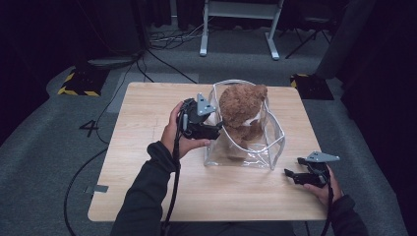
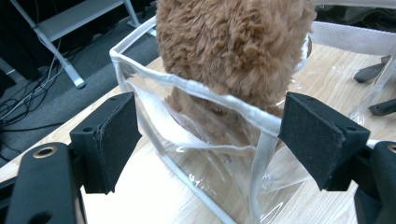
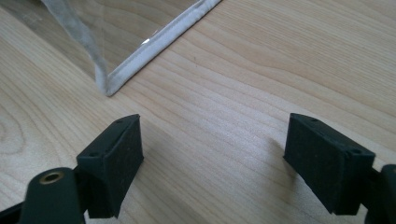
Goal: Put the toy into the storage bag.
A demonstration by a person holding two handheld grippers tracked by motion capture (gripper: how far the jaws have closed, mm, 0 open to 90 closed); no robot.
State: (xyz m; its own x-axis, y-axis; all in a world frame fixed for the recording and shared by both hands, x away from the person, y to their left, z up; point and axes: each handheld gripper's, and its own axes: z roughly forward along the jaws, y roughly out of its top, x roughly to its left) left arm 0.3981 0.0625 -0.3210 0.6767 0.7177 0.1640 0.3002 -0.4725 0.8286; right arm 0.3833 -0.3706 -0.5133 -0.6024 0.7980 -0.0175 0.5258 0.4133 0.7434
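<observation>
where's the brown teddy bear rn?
High view: the fluffy brown teddy bear sits inside the clear plastic bag, right of table centre, beside the open left gripper.

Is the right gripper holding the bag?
No: the right gripper hangs open over bare table, jaws wide apart, and the bag corner lies beyond them, untouched.

1 teddy bear (image 1: 242, 110), 1 clear bag (image 1: 273, 142).
</observation>
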